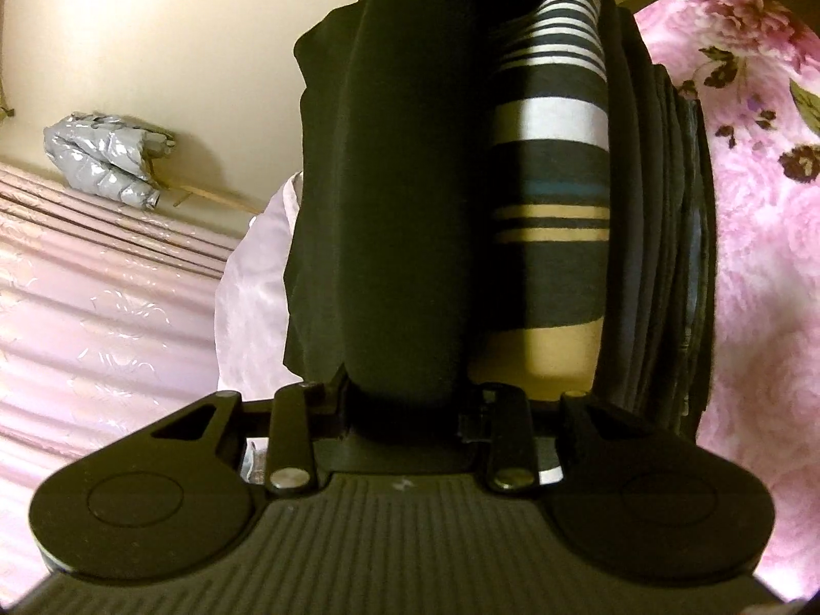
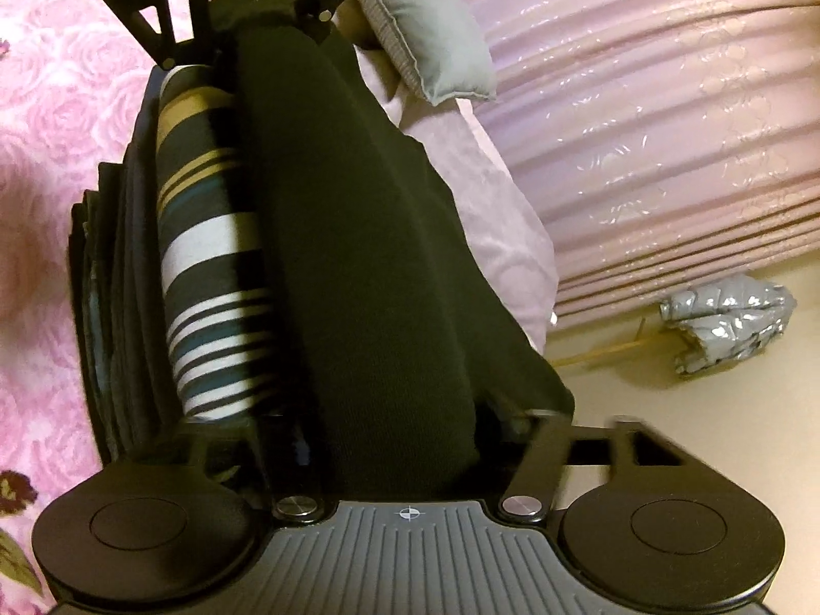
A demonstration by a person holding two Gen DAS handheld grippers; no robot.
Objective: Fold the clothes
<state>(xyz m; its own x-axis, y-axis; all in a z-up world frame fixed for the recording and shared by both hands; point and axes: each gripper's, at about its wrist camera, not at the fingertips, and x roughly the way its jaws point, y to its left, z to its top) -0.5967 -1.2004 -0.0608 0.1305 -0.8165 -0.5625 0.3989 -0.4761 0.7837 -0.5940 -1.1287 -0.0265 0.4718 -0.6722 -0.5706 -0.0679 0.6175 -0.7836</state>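
Observation:
A folded black garment (image 1: 405, 179) fills the middle of the left wrist view, and my left gripper (image 1: 405, 389) is shut on its near end. The same black garment (image 2: 369, 266) runs up the right wrist view, where my right gripper (image 2: 389, 461) is shut on its other end. The left gripper (image 2: 246, 10) shows at the top of the right wrist view, facing mine. The fingertips of both are hidden in the cloth. Beside the black garment lies a folded striped garment (image 1: 551, 164) (image 2: 210, 266) on a stack of dark folded clothes (image 1: 661, 236) (image 2: 113, 297).
The stack rests on a pink floral blanket (image 1: 758, 205) (image 2: 41, 128). A pale pink ribbed bedcover (image 1: 102, 307) (image 2: 640, 128) lies on the other side, with a grey cushion (image 2: 435, 36). A silver quilted bundle (image 1: 102, 159) (image 2: 728, 323) sits by the cream wall.

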